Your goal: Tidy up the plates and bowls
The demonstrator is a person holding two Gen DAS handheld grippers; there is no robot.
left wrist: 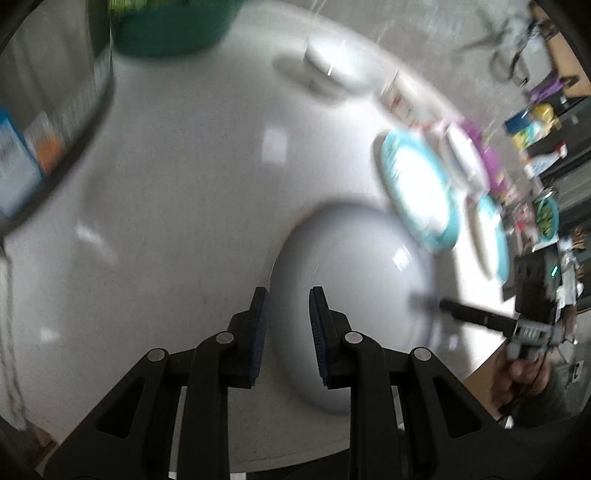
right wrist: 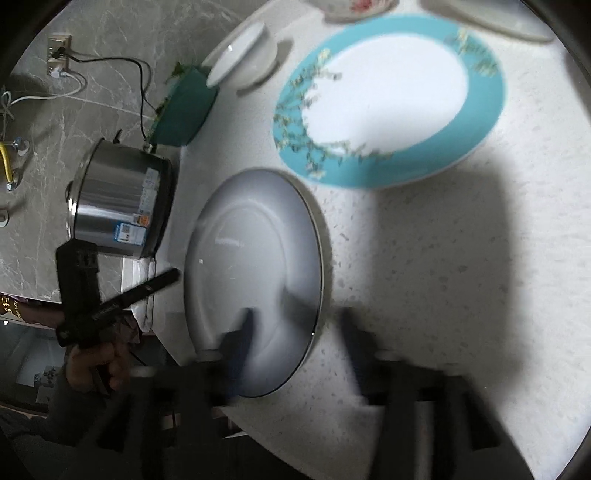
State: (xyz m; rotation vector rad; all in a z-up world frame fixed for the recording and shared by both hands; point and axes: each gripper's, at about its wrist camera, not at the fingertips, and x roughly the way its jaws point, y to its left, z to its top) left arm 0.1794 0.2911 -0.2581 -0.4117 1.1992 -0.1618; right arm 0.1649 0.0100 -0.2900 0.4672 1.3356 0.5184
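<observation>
A plain white plate (left wrist: 354, 280) (right wrist: 251, 240) lies flat on the white speckled table (right wrist: 443, 258) near its edge. My right gripper (right wrist: 295, 325) is open and blurred. One finger hangs over the plate and the other over the table, with the rim between them and not pressed. My left gripper (left wrist: 287, 295) has its jaws nearly together with nothing gripped. In the right wrist view the left gripper (right wrist: 175, 274) points at the plate's far rim, just off it. A large teal-rimmed plate (right wrist: 388, 92) (left wrist: 417, 184) lies beyond the white one.
A steel pot (right wrist: 122, 199) and a green container (right wrist: 184, 107) stand by the table's edge. A white bowl (right wrist: 243, 51) (left wrist: 332, 66), a second teal-rimmed plate (left wrist: 487, 236), a flowered dish (right wrist: 354, 5) and a cup (left wrist: 399, 96) sit farther off. Cables trail on the floor.
</observation>
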